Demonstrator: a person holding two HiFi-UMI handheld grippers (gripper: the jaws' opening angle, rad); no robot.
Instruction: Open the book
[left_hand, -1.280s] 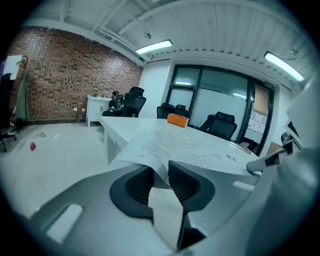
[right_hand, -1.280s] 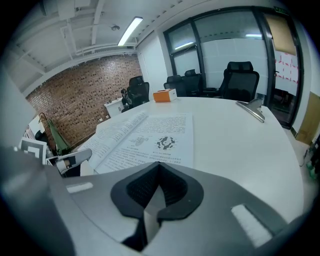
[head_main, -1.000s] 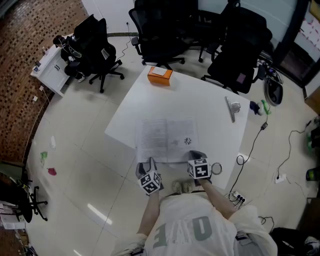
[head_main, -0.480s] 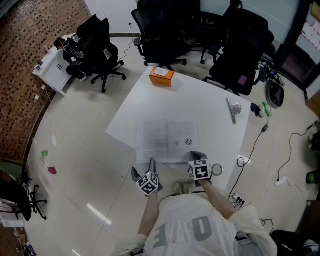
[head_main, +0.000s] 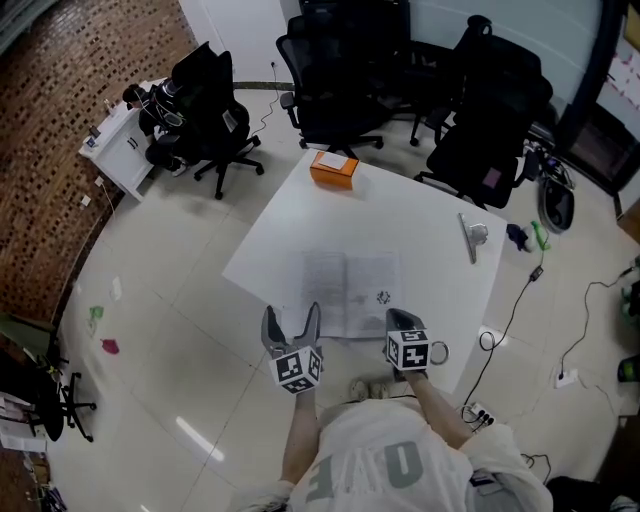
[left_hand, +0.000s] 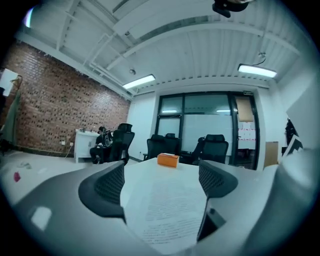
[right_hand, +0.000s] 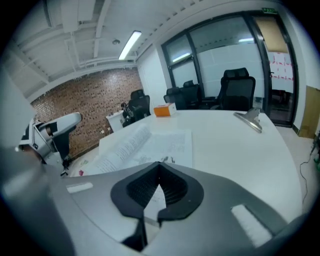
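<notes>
Office room: brick wall at 9 o'clock, glossy pale tile floor, black swivel chairs bunched at 12 o'clock. White table, smooth matte top, set cornerwise to the person.

Book lies at the table's near edge, about 6 o'clock, already spread flat: two pale pages of fine grey print, gutter running away from the person. Right gripper view shows the left-hand pages humped in a soft curve at the spine; thin, limp paper. Orange box at 11 o'clock from the book, well apart. Flat metal piece at 2 o'clock, well apart.

Left tool: jaws spread wide with nothing between them, hovering at 7 o'clock of the book just off its near left corner. Dark ribbed pads frame the printed page beyond.

Right tool: jaws pressed together at the tips, sitting at the book's near right corner, 5 o'clock. Cannot tell whether a page edge is caught in them.

Judgement: opening looks done or nearly so; what remains is settling and letting go.
- Humped left pages may spring back; a light press near the gutter would flatten them.
- Come off the paper straight up, not sideways; the thin sheets would drag or crease.
- Book sits close to the table edge; avoid nudging it toward 6 o'clock.
</notes>
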